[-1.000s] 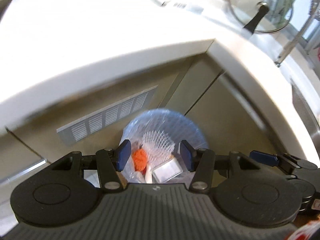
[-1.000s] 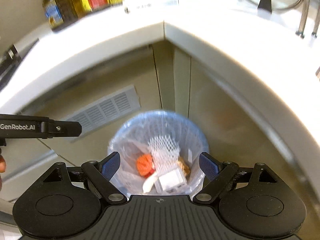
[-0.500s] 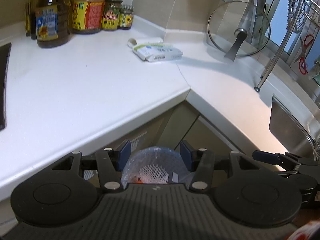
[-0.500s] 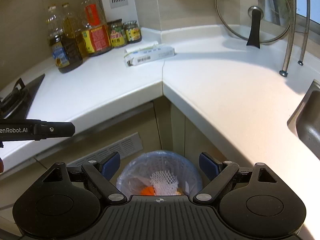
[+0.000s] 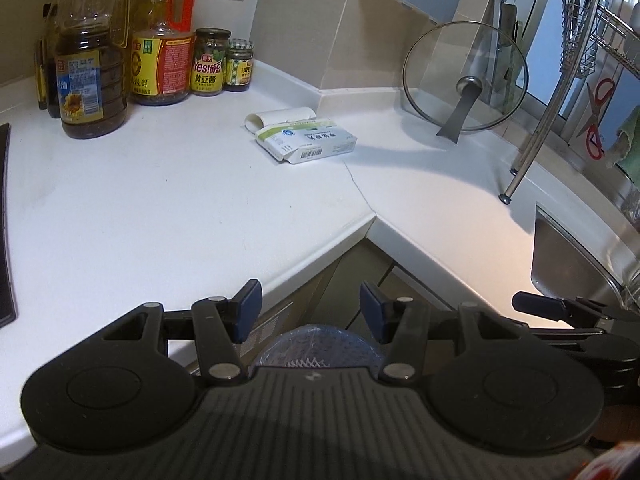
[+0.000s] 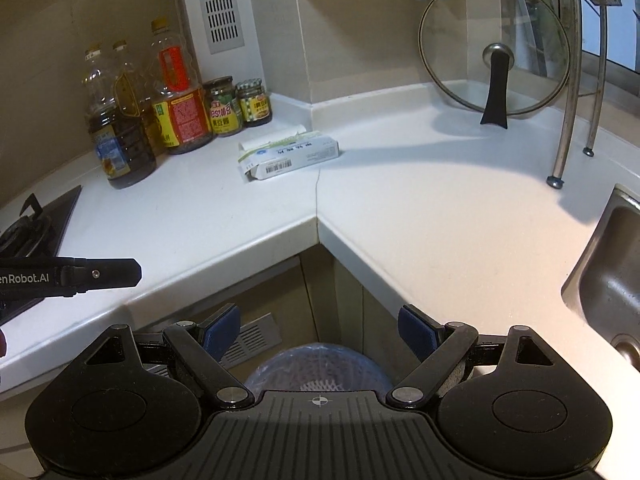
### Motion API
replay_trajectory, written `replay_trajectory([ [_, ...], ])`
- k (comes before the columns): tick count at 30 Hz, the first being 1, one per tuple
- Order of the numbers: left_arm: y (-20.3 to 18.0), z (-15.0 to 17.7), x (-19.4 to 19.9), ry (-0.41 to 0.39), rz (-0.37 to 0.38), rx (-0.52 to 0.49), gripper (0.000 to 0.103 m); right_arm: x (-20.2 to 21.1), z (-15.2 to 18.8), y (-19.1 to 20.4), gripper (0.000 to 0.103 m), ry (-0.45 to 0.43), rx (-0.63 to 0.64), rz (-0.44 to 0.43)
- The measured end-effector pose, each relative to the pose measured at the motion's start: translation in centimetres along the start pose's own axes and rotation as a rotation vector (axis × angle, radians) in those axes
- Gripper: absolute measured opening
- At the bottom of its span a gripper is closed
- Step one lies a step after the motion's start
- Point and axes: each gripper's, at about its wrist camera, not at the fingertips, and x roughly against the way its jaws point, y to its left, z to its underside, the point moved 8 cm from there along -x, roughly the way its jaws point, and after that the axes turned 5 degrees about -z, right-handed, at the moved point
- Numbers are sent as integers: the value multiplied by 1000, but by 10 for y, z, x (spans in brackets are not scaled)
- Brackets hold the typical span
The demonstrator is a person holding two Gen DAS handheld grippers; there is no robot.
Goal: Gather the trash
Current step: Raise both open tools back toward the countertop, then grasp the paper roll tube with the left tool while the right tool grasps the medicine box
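A white and green carton (image 5: 307, 143) lies on the white counter near the corner, with a white paper roll (image 5: 280, 115) just behind it. Both show in the right wrist view too, the carton (image 6: 289, 155) and the roll (image 6: 276, 138). A blue bin lined with clear plastic (image 5: 316, 346) stands on the floor under the counter corner; it also shows in the right wrist view (image 6: 318, 368). My left gripper (image 5: 310, 312) is open and empty above the bin. My right gripper (image 6: 320, 330) is open and empty beside it.
Oil bottles (image 5: 90, 60) and sauce jars (image 5: 210, 62) stand at the back left. A glass pot lid (image 5: 466, 80) leans at the back right. A dish rack leg (image 5: 520, 160), a sink (image 5: 572, 256) at right and a stove (image 6: 32, 220) at left border the counter (image 5: 180, 208).
Both grippers have risen from looking down into the bin to looking across the counter. The bin has dropped to the bottom edge of both views. Both stay open.
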Motion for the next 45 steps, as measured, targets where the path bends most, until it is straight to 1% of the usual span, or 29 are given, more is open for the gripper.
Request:
replay_trajectory([
  [3,5,-6,-3,0,12,-5,50,4,-6,1,86,-12,-1,13],
  [8,13,-20,-8,-16,24,-18,50,6,-18,0,86,-29,34,24],
  [15,26,-47,-22,-35,-1,-19,50,-11,-44,-13,86,-26,87,-1],
  [19,29,-65,-33,-39,-23,-30,50,-33,-65,-21,86,-30,139,-56],
  [23,30,-82,-44,-35,-74,-29,50,-62,-87,-30,86,-17,200,-123],
  [28,29,-104,-60,-46,-126,-44,50,-98,-116,-36,86,6,333,-238],
  [31,30,-113,-72,-32,-153,-41,50,-120,-130,-45,86,26,381,-270],
  [33,28,-118,-81,-19,-157,-58,50,-131,-137,-50,86,31,407,-295],
  [35,27,-125,-90,0,-158,-80,50,-140,-143,-54,86,37,424,-301],
  [38,24,-138,-107,21,-141,-138,50,-152,-151,-58,86,46,417,-328],
  [41,21,-155,-128,26,-123,-214,50,-163,-157,-60,86,48,416,-303],
  [45,16,-180,-169,59,-57,-307,50,-172,-165,-61,86,49,392,-274],
])
